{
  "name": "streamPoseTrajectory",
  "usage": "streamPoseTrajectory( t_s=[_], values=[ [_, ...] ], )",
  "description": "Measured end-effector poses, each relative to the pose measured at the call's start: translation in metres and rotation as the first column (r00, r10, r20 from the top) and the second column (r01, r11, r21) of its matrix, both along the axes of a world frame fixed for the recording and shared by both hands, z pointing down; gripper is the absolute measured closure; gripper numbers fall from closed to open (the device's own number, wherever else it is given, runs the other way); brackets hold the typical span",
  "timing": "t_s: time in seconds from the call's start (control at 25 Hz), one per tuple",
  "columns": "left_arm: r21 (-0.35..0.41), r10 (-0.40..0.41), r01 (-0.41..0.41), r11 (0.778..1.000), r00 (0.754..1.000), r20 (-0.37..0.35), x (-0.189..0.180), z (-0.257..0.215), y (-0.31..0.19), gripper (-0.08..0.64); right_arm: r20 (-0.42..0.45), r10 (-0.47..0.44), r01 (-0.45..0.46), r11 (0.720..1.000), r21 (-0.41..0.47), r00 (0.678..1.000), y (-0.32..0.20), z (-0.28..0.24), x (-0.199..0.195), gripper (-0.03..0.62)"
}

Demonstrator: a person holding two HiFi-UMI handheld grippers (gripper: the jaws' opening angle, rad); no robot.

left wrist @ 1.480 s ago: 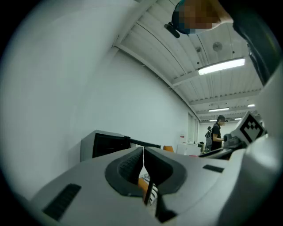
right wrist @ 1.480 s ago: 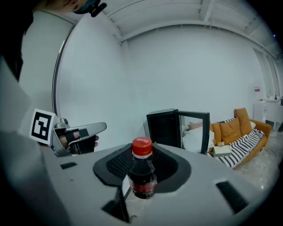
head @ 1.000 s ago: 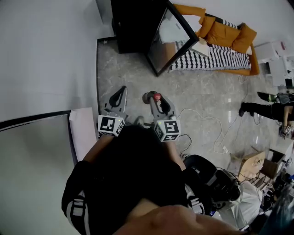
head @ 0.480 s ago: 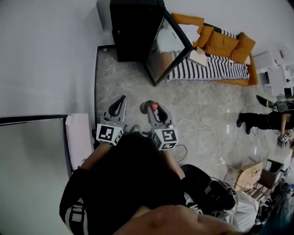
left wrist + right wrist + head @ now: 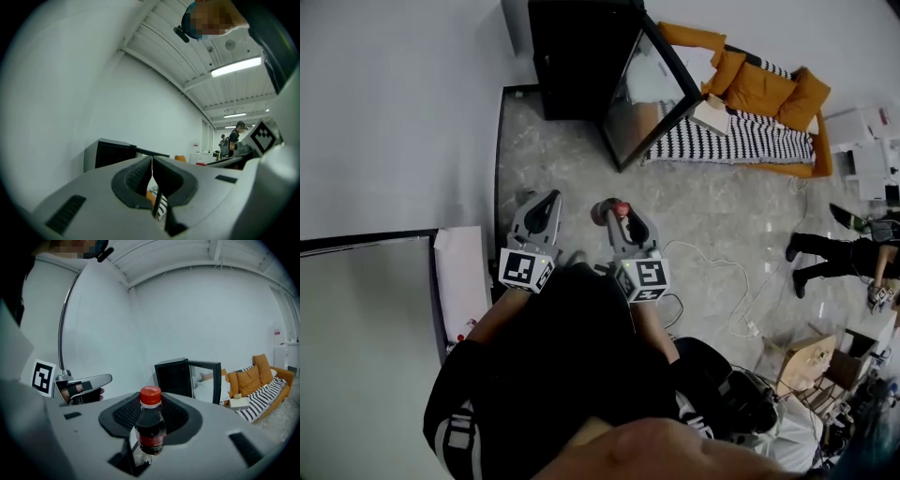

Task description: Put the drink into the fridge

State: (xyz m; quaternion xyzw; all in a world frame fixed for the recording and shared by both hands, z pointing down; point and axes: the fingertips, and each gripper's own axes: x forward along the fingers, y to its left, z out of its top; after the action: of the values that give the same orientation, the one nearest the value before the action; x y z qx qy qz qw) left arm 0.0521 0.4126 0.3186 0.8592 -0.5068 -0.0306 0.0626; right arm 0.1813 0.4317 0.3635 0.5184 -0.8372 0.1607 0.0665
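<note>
Risks first. The R gripper (image 5: 617, 216) is clamped on a small clear plastic bottle of dark cola w/ red cap and red label (image 5: 150, 425), and the pads bite at label height and below, so the top half stands free. A jolt while walking could, I judge, rock the bottle in the pads or let it slide down. The compact black fridge (image 5: 577, 56) stands in the far left corner of the grey marbled floor (image 5: 553, 159), against the white wall. Its glass door (image 5: 652, 89) hangs open toward the R, so a wide approach could knock the bottle or gripper on the door edge. A white cable (image 5: 712, 248) loops over the floor R of the person: a trip hazard if the path drifts that way.

The bottle is in mid-air between the R jaws, well short of the fridge, w/ nothing under it but floor. It's upright: long axis vertical, cap up, base down btwn the jaw roots.

The L gripper (image 5: 151, 173) is closed tip to tip on nothing, beside the R one.
</note>
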Motion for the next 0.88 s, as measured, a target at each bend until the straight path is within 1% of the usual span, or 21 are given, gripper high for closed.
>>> streamPoseTrajectory(
  t_s=[0.32,0.6,0.88],
  values=[
    [-0.002,0.044,-0.044,0.999,0.999,-0.001,-0.015,0.011,-0.064,0.555,-0.011,0.046,-0.046,0.999,0.003,0.999,-0.050,0.003,-0.009,0.468],
    [-0.009,0.053,-0.054,0.999,0.998,-0.018,-0.032,0.010,-0.141,0.555,-0.006,0.076,-0.076,0.997,0.009,0.997,-0.115,0.001,-0.024,0.468],
    [-0.012,0.088,-0.088,0.996,0.996,-0.021,-0.050,0.006,-0.208,0.555,-0.015,0.100,-0.100,0.995,0.003,0.995,-0.180,-0.002,-0.046,0.468]
  ],
)
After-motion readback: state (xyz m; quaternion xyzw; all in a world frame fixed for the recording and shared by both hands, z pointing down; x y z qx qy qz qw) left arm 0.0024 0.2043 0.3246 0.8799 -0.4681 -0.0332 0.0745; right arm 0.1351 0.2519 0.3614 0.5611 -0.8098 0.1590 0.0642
